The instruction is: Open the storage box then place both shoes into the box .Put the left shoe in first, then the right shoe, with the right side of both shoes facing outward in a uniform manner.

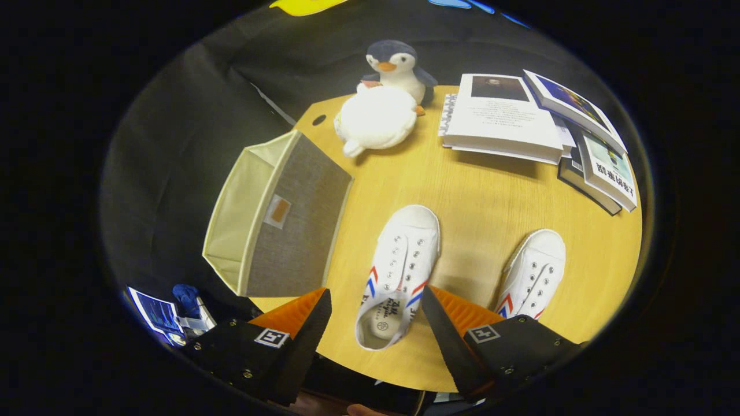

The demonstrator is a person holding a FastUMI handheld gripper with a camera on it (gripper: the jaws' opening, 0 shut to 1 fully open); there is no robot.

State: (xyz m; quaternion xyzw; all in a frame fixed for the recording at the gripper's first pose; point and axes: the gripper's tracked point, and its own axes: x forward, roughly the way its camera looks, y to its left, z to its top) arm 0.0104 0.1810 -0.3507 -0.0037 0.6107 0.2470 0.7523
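Fingers (376, 315) spread wide above a white canvas sneaker (399, 271), its pair (535, 271) right, grey fabric storage box (277, 219) left on round wooden desk (480, 190).

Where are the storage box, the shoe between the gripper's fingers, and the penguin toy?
storage box (298, 216), gripper view, grey front panel.
shoe (399, 260), gripper view, laced upper.
penguin toy (399, 69), gripper view, head.

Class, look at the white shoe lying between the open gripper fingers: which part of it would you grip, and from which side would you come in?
Probably the heel collar of the white shoe, from above. It lies sole-down on the table, toe pointing away, with the opening nearest the open gripper. The rim is thin: one finger could go inside, one outside. The toe is rounded and wider, likelier to slip.
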